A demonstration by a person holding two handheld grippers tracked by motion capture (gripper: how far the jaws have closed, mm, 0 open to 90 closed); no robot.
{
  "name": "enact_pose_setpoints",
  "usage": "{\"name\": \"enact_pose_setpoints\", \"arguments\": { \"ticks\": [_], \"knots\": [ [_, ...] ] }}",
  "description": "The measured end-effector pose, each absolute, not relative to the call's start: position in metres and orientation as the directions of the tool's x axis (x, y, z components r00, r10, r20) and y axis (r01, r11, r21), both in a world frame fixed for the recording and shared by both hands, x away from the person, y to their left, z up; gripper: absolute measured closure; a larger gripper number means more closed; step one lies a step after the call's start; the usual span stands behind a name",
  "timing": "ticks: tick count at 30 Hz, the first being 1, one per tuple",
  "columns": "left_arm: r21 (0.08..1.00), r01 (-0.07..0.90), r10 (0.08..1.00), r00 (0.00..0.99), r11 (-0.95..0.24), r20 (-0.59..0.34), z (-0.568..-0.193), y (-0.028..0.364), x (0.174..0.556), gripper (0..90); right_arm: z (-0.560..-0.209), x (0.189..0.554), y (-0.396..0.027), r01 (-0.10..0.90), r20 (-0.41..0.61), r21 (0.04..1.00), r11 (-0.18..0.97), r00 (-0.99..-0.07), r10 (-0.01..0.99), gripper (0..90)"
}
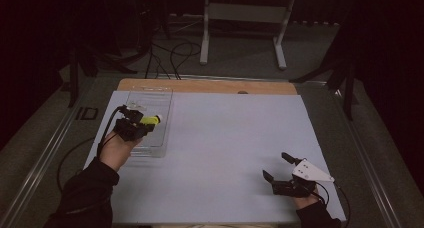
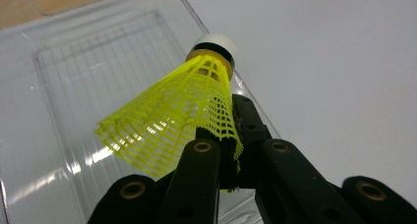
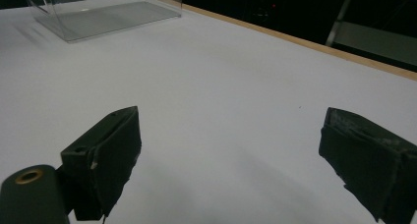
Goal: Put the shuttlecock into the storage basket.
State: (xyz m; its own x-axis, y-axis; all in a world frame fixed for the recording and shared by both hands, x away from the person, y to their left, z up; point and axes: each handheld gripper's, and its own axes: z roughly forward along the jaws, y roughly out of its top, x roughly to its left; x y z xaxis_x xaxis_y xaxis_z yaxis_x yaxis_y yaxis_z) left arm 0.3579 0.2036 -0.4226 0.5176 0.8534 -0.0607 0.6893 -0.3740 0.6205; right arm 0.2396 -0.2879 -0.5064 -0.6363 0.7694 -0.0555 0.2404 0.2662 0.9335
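White table standing in a dark room; left gripper pinching a yellow shuttlecock over a clear tray (right gripper resting, jaws apart).

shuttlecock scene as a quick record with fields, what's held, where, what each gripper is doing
held item: yellow shuttlecock with a white cork tip
held by: left gripper, jaws shut on the edge of the mesh skirt
position: over the clear plastic tray, near its right wall, cork pointing away from the hand
tray: transparent, at the far left of the white table
right gripper: jaws open, nothing between them, low over the near right of the table
contact with tray: cannot tell
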Motion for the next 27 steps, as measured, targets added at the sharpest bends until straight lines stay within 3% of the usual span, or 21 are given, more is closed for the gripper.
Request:
{"name": "enact_pose_setpoints", "arguments": {
  "ticks": [27],
  "knots": [
    [0.525, 0.751, 0.854, 0.513, -0.401, -0.082, -0.446, 0.194, 0.368, 89.3, -0.507, 0.240, -0.289, 0.242, -0.057, 0.932, 0.269, -0.636, 0.769, 8.8]
  ]
}}
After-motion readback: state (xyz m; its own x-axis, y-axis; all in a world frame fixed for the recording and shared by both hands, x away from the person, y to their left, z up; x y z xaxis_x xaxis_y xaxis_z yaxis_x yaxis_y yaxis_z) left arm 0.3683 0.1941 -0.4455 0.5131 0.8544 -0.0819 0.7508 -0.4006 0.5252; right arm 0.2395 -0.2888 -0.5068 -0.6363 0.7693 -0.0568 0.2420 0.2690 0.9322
